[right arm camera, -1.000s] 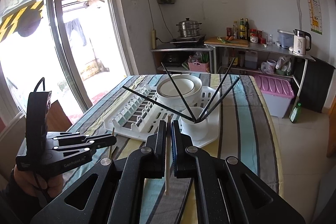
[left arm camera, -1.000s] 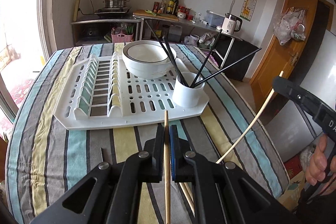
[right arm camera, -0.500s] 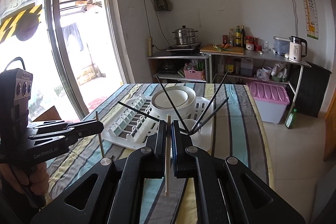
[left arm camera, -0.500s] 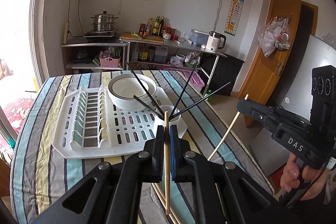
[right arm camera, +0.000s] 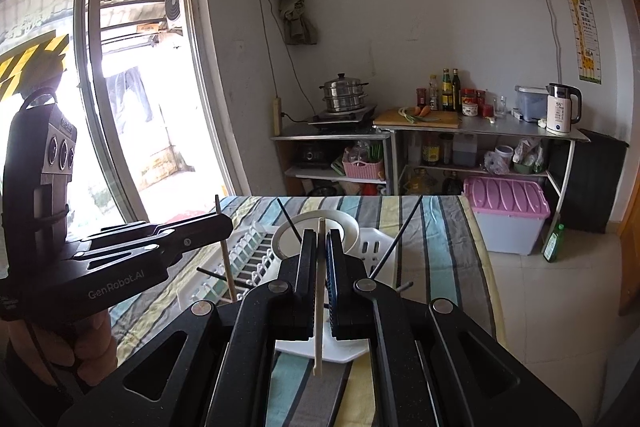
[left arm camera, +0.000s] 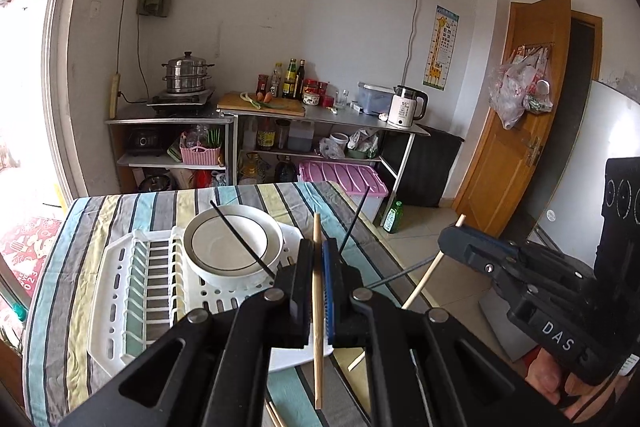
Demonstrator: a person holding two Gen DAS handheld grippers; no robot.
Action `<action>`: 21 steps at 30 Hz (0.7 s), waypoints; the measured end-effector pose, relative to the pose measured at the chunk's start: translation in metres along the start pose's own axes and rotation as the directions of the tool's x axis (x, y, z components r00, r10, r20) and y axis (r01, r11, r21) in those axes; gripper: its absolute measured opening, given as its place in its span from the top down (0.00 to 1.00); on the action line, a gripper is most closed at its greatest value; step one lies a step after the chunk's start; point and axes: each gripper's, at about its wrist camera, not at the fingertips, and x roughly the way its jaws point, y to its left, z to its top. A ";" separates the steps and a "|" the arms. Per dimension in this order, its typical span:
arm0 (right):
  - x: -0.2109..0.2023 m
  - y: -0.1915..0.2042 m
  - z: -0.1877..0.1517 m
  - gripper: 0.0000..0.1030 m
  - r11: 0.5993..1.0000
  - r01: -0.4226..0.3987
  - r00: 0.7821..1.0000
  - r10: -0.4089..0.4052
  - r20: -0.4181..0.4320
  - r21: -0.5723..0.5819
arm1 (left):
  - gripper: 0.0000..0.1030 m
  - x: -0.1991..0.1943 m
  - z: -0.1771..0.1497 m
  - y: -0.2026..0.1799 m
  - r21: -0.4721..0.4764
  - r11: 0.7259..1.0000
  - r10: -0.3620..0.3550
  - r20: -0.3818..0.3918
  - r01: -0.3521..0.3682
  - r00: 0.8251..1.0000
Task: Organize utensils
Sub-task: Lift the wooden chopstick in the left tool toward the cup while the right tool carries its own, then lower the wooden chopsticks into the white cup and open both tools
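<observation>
Both grippers have risen since a second ago, so the striped table and white drying rack now sit lower and farther off. The left gripper pinches a tan wooden chopstick; the right gripper clamps a paler chopstick. Each hangs over the table's near edge. Best tilt each tip-down over the holder with its black chopsticks, hidden behind the jaws.

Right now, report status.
Left gripper shut on wooden chopstick. Right gripper shut on pale chopstick. Black chopsticks splay over rack.
</observation>
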 end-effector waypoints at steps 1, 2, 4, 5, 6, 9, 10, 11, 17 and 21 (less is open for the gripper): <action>0.002 -0.001 0.003 0.96 1.000 0.000 1.000 0.000 0.006 0.002 | 0.95 0.004 0.005 0.000 0.000 1.000 0.004 0.013 -0.004 1.000; 0.005 -0.002 0.006 0.96 1.000 0.000 1.000 0.000 0.011 0.005 | 0.95 0.007 0.009 0.000 0.000 1.000 0.011 0.022 -0.011 1.000; 0.010 -0.004 0.010 0.96 1.000 0.002 1.000 -0.002 0.021 0.009 | 0.95 0.015 0.017 0.002 -0.006 1.000 0.015 0.035 -0.015 0.999; 0.013 -0.006 0.012 0.96 1.000 0.001 1.000 -0.002 0.023 0.012 | 0.95 0.018 0.020 0.003 -0.011 1.000 0.018 0.041 -0.018 0.999; 0.016 -0.007 0.013 0.96 1.000 0.002 1.000 -0.002 0.026 0.015 | 0.95 0.022 0.022 0.004 -0.014 1.000 0.021 0.049 -0.021 0.999; 0.025 -0.009 0.015 0.96 1.000 0.010 0.999 -0.010 0.033 0.014 | 0.95 0.033 0.026 0.006 -0.018 0.999 0.031 0.065 -0.030 0.997; 0.028 -0.010 0.016 0.96 1.000 0.012 0.999 -0.013 0.033 0.015 | 0.95 0.037 0.027 0.006 -0.021 0.999 0.035 0.066 -0.034 0.997; 0.031 -0.011 0.016 0.96 1.000 0.013 0.999 -0.013 0.033 0.018 | 0.95 0.041 0.028 0.008 -0.028 0.999 0.035 0.066 -0.033 0.997; 0.044 -0.014 0.018 0.96 1.000 0.022 0.999 -0.023 0.038 0.015 | 0.95 0.059 0.029 0.008 -0.022 0.998 0.057 0.076 -0.056 0.995; 0.054 -0.016 0.016 0.96 0.999 0.032 0.999 -0.032 0.031 0.012 | 0.95 0.072 0.029 0.009 -0.025 0.998 0.067 0.075 -0.066 0.995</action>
